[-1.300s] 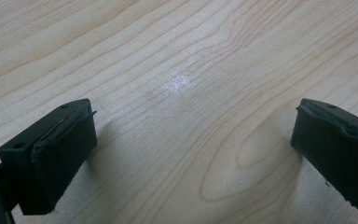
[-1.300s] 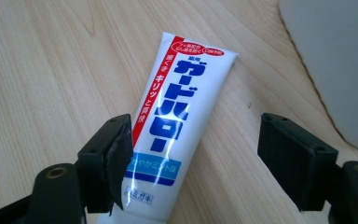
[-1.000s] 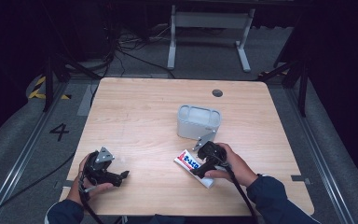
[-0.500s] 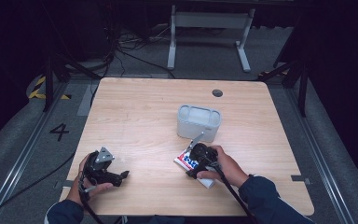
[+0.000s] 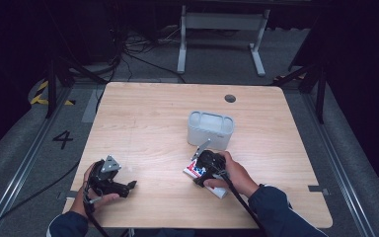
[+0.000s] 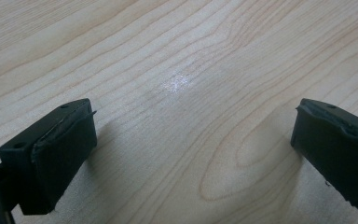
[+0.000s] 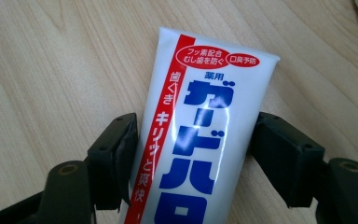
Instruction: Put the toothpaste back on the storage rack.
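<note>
Right gripper (image 7: 193, 154) straddles toothpaste tube (image 7: 200, 140).

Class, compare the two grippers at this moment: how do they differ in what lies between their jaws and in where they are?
The right gripper has its jaws closed against a toothpaste tube; the left gripper stands wide open over bare table. The right is beside the grey container; the left is near the table's front left. Both have black jaws.

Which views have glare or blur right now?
Left gripper view: small glare spot on the table, near jaws soft. Right gripper view: sheen streak on the tube, print sharp, jaws blurred at the bottom. High view: table evenly lit, surroundings dark, picture soft overall.
</note>
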